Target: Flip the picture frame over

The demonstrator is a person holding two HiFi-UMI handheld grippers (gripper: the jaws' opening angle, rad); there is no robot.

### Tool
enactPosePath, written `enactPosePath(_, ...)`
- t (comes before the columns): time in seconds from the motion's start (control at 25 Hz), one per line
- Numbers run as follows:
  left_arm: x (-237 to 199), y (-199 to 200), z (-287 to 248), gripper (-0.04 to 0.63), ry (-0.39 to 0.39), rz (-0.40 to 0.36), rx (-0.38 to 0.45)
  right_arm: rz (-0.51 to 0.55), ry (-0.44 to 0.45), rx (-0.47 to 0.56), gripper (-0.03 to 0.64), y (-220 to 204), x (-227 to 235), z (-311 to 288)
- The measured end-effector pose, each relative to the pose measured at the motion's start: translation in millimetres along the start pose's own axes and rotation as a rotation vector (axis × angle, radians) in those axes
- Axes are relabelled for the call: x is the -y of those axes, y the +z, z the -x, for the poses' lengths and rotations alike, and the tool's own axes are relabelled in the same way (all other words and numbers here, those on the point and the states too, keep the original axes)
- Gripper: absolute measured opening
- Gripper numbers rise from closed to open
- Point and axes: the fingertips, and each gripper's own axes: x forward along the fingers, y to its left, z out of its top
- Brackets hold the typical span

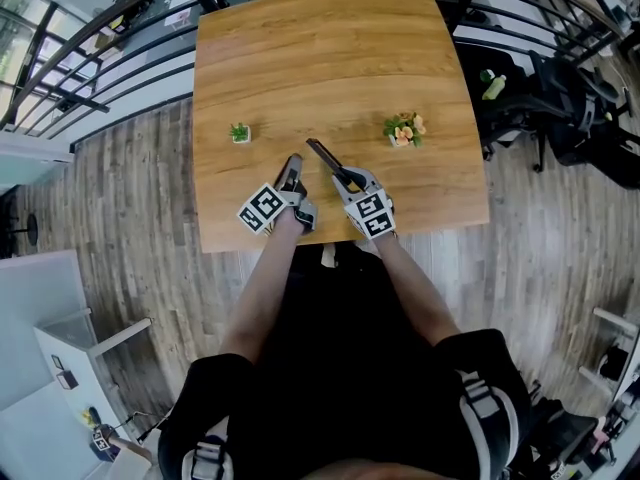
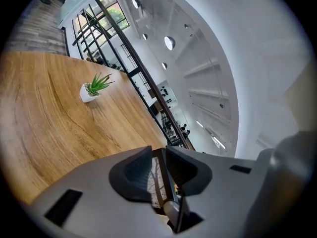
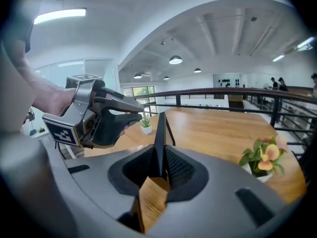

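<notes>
The dark picture frame (image 1: pixel 325 158) is lifted off the wooden table (image 1: pixel 330 48) and looks thin, edge-on from above. My right gripper (image 1: pixel 346 177) is shut on its near end. In the right gripper view the frame (image 3: pixel 160 133) stands upright between the pads. My left gripper (image 1: pixel 292 160) hovers just left of the frame's far end, and its tips (image 3: pixel 142 109) stay a little apart from it. The left jaws leave a narrow slit, through which the frame's face (image 2: pixel 157 177) shows.
A small green plant in a white pot (image 1: pixel 240 132) stands left of the grippers, and a potted flower (image 1: pixel 404 130) stands to the right. Both grippers are near the table's front edge. A black railing (image 1: pixel 110 58) runs behind the table, and dark chairs (image 1: pixel 570 98) stand at the right.
</notes>
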Motion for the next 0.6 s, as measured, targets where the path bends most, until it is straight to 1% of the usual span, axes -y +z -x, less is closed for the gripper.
enactPosePath(0.12,-7.3,-1.8,3.0,0.081,0.013,0.005,-0.004,-0.030,-0.008,0.012,0.081,-4.4,9.3,1.3)
enactPosePath(0.24,-15.4,-5.9,5.3,0.081,0.028,0.007,-0.017,-0.098,0.003,0.029,0.081,-3.2,12.1,1.8)
enactPosePath(0.44,-25.5,-14.5,5.9,0.082,0.058,-0.022,-0.039,-0.223,0.063,0.079,0.081,2.2,10.7,2.7)
enactPosePath(0.6,-30.5,-16.6,7.5,0.090,0.067,-0.041,-0.055,-0.243,0.115,0.096,0.082,6.0,5.2,1.7)
